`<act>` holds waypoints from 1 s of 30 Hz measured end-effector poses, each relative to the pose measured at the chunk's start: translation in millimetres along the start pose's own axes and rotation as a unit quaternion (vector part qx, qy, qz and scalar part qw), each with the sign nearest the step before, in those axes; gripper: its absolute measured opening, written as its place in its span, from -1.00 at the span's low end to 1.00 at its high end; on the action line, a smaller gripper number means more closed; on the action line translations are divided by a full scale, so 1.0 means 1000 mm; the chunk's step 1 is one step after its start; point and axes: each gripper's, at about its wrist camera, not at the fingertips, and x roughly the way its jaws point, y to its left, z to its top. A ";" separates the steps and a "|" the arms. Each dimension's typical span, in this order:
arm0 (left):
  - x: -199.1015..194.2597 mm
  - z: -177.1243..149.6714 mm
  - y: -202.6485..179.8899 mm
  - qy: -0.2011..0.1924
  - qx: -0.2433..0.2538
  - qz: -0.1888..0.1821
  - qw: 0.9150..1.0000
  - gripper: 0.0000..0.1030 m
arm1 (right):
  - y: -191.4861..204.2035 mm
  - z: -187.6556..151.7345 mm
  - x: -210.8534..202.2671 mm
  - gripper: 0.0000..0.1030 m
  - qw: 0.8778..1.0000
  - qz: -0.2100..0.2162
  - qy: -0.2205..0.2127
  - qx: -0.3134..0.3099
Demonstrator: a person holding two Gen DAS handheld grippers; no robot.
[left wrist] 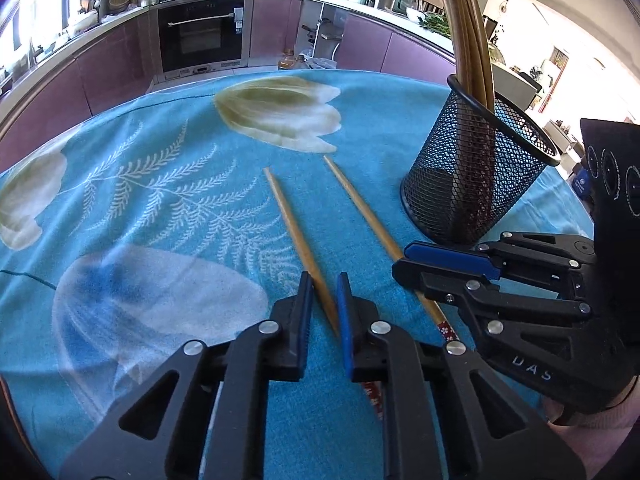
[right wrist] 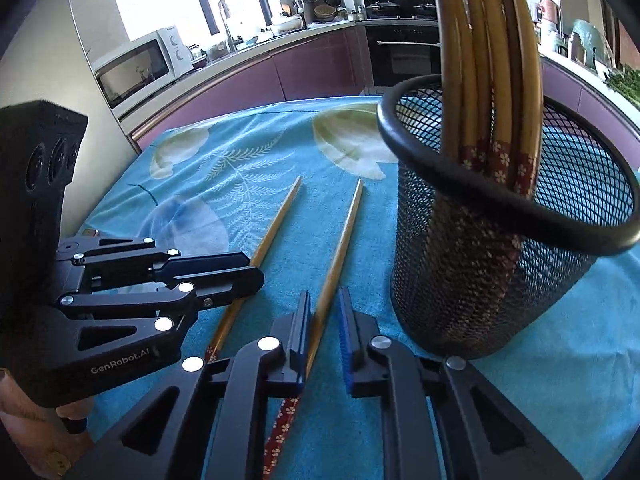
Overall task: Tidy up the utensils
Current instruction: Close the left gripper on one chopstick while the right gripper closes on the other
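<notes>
Your table (left wrist: 168, 184) wears a blue flowered cloth; the mesh cup (left wrist: 472, 184) on it holds several chopsticks (right wrist: 484, 80). Two more lie side by side: your left gripper (left wrist: 325, 304) pinches the left chopstick (left wrist: 296, 236), your right gripper (right wrist: 325, 320) the right chopstick (right wrist: 340, 240).

Left gripper (left wrist: 325, 304): pointing steeply downward, jaws pinching nearly together.
Right gripper (right wrist: 325, 320): sitting just beside it, angled down alike, jaws narrowed, seemingly gripping.
Hand (right wrist: 24, 412): wrapping the left handle.
</notes>
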 end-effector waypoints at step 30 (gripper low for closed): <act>-0.001 -0.007 -0.011 0.006 0.017 0.003 1.000 -0.80 | 0.013 -0.012 -0.005 -0.83 1.000 0.005 0.005 -0.021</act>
